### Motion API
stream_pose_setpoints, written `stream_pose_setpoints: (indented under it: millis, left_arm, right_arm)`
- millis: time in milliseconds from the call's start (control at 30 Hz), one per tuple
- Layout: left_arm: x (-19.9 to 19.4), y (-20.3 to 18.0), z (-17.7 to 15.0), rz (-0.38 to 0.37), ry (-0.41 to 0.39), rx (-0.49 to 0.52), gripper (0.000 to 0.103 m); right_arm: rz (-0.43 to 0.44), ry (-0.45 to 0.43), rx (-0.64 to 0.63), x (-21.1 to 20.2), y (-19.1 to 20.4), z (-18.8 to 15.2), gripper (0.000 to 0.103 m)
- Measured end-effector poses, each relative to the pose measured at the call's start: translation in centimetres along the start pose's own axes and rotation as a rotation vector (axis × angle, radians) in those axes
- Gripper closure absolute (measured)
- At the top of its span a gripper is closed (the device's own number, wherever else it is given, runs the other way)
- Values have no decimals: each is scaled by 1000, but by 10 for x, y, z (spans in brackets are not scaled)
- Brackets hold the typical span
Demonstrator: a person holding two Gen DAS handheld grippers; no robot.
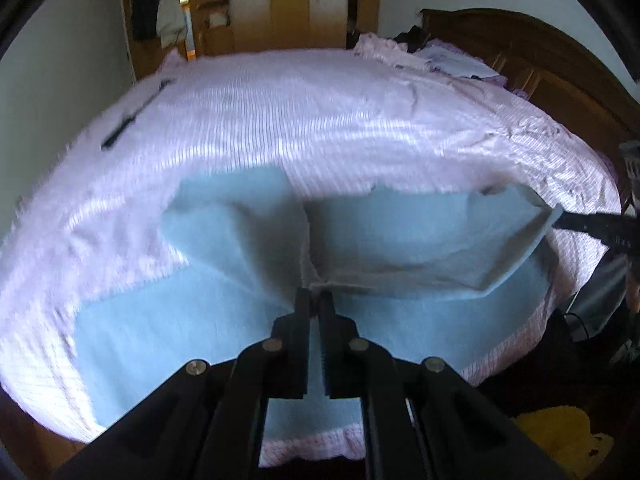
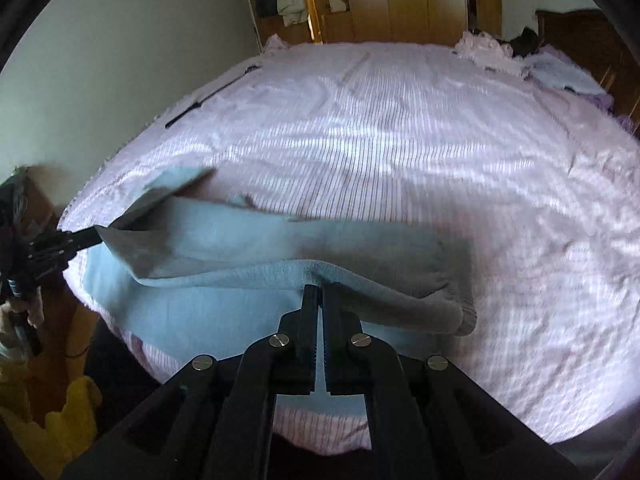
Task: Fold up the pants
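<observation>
Light blue pants (image 1: 224, 320) lie on the near part of a bed with a pink striped cover (image 1: 320, 120). My left gripper (image 1: 315, 294) is shut on an edge of the pants and lifts that fold above the layer lying flat. My right gripper (image 2: 320, 290) is shut on the same lifted edge of the pants (image 2: 224, 248), further along. In the left wrist view the right gripper's fingers (image 1: 580, 222) pinch the cloth at the far right. In the right wrist view the left gripper's fingers (image 2: 80, 240) pinch it at the far left. The lifted cloth hangs between both grippers.
A wooden headboard (image 1: 540, 64) and a pile of clothes (image 1: 440, 56) are at the bed's far right. A wardrobe (image 1: 280, 4) stands beyond the bed. A thin dark object (image 1: 132, 116) lies at the far left of the cover. Yellow cloth (image 1: 560, 436) is on the floor.
</observation>
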State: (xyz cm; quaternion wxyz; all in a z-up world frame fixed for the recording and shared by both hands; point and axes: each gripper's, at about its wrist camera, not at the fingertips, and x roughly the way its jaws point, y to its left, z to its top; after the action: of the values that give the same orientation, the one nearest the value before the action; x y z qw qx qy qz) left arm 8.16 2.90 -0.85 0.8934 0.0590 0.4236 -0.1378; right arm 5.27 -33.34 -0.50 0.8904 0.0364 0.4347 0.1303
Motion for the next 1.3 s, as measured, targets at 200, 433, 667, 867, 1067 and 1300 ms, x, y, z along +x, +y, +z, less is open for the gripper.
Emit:
stream_pose_setpoints:
  millis: [200,433,667,867,1067,1300]
  left_arm:
    - [26,0,-25,-9,67,-58,98]
    - [48,-4,-48,-91,174,-155,71]
    - [42,5,-40,-201,162,-331,48]
    - [55,12,-23,-163,142,-373,46]
    - [70,12,-19,-145,149,-384,74]
    - [64,10,-21,-184,124,-376,99]
  right_arm:
    - [16,89,58,35,-11,-27,103]
    - [-45,180,121,69,-21,-50,100]
    - [-31,152,274,55,-34,-64,76]
    - [18,70,507,34,-61,-58,72]
    - [7,94,632,54,-83,-50,72]
    - [-32,86,649,60,-90,-49,98]
